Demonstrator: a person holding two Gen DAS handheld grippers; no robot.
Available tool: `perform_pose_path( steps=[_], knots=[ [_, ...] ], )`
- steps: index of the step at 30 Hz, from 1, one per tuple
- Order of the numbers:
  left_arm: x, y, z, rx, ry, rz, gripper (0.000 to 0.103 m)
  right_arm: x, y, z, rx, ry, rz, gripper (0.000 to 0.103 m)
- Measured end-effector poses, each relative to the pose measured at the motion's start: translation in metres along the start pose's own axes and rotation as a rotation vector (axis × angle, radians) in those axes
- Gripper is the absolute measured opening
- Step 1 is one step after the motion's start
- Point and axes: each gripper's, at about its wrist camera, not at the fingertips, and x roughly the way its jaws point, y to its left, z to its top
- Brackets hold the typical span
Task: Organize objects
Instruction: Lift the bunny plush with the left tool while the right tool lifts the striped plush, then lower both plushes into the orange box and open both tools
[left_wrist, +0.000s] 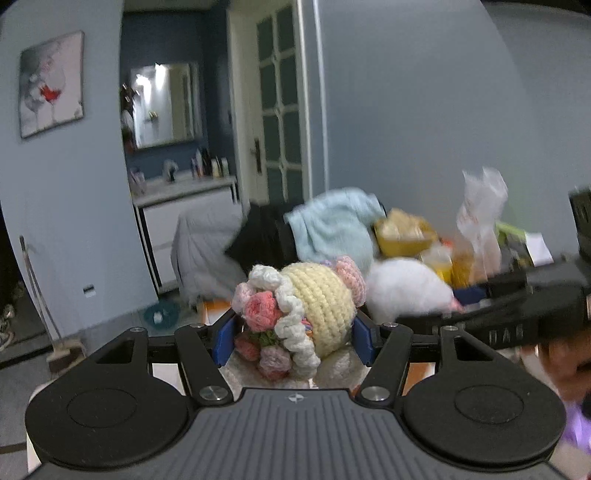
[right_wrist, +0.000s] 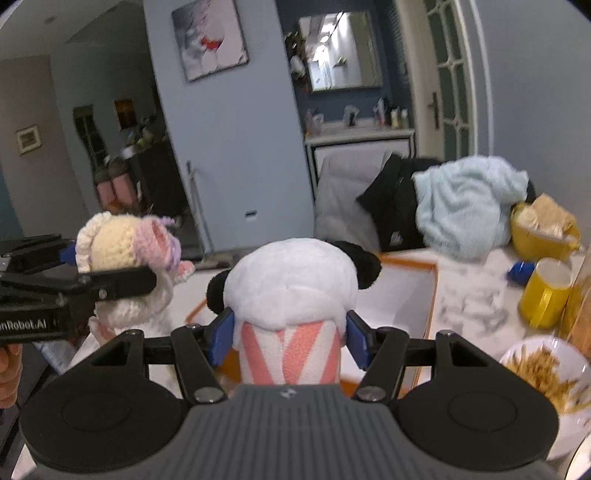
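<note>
Jaws clamped, both sides, on soft toys.
Left gripper (left_wrist: 293, 341) grips crochet doll (left_wrist: 314, 306); right gripper (right_wrist: 290, 338) grips plush panda (right_wrist: 291, 291), both tilted slightly down above orange-rimmed box (right_wrist: 430, 291).

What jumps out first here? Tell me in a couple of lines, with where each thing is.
Two soft toys held up side by side: a crochet doll with yarn flowers, clamped in the left gripper, and a panda plush with a pink-and-white striped body in the right gripper. Beyond them sits an open orange-edged box, and to the right a cluttered marble table with a yellow mug.
</note>
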Motion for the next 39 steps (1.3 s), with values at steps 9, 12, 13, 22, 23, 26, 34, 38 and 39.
perform_pose_path(
  steps=[9,12,13,22,23,26,34,38,39],
  knots=[
    [0.057,0.023,0.005,-0.174,-0.158,0.063,0.072,0.039,0.012,0.029,-0.034,-0.252,-0.167,0.064],
    [0.078,0.030,-0.009,-0.202,-0.114,0.087,0.071,0.069,0.012,0.027,-0.036,-0.205,-0.205,0.063],
    [0.085,0.034,-0.014,-0.218,-0.100,0.093,0.071,0.078,0.009,0.025,-0.014,-0.179,-0.210,0.063],
    [0.126,0.057,-0.048,-0.300,0.052,0.107,0.071,0.150,-0.016,-0.011,0.118,0.048,-0.177,0.063],
    [0.130,0.056,-0.052,-0.289,0.078,0.108,0.071,0.157,-0.018,-0.016,0.129,0.079,-0.176,0.063],
    [0.139,0.051,-0.063,-0.244,0.125,0.095,0.071,0.172,-0.019,-0.028,0.146,0.136,-0.168,0.063],
    [0.157,0.058,-0.087,-0.203,0.236,0.127,0.071,0.192,-0.010,-0.049,0.111,0.224,-0.142,0.063],
    [0.165,0.057,-0.080,-0.163,0.324,0.139,0.071,0.196,-0.012,-0.051,0.126,0.262,-0.109,0.063],
    [0.166,0.056,-0.078,-0.153,0.357,0.144,0.071,0.198,-0.014,-0.050,0.133,0.283,-0.093,0.064]
  ],
)
